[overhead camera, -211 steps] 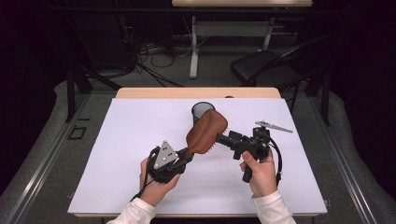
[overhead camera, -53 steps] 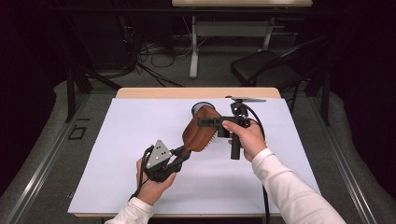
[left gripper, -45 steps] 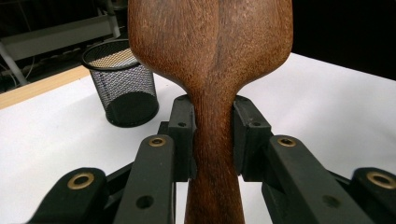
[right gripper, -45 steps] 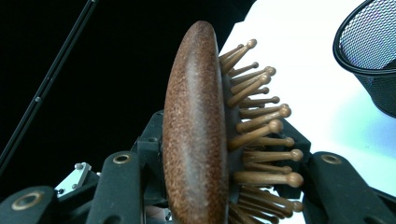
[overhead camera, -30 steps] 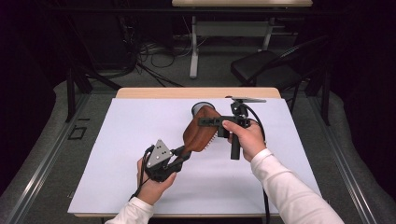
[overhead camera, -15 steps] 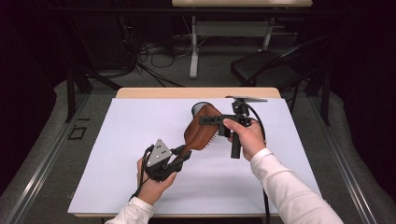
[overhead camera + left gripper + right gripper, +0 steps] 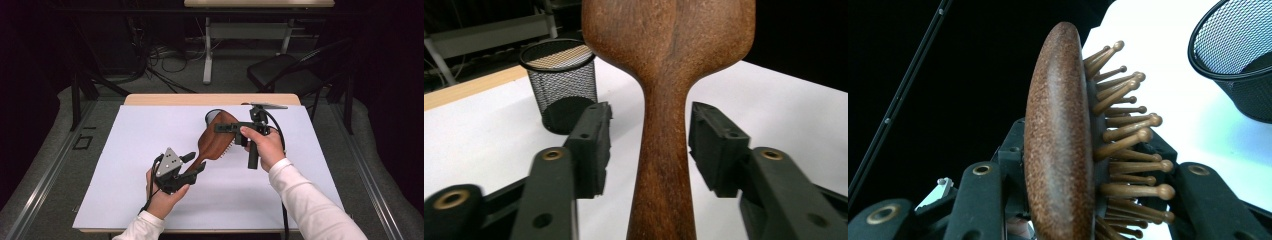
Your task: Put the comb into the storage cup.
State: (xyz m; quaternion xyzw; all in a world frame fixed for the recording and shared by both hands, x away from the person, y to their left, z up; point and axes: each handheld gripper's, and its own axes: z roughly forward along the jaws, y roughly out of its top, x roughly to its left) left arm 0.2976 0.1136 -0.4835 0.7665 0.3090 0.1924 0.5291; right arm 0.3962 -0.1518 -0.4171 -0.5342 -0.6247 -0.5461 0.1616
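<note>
The right gripper [image 7: 226, 128] pinches the hairbrush [image 7: 215, 141] head. The left gripper [image 7: 649, 145] has just been opening around its handle. Next, drop it into the cup [image 7: 560, 85].

The wooden hairbrush [image 7: 215, 142] is dark reddish-brown, with an oval paddle head and a narrow handle. It is held above the white table, handle toward seven o'clock and head toward one o'clock. Its rounded-tip wooden bristles [image 7: 1128, 135] face sideways.

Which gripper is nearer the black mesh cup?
Right. The right gripper clamps the brown wooden hairbrush head beside the black mesh cup; the left gripper straddles its handle, farther back.
</note>
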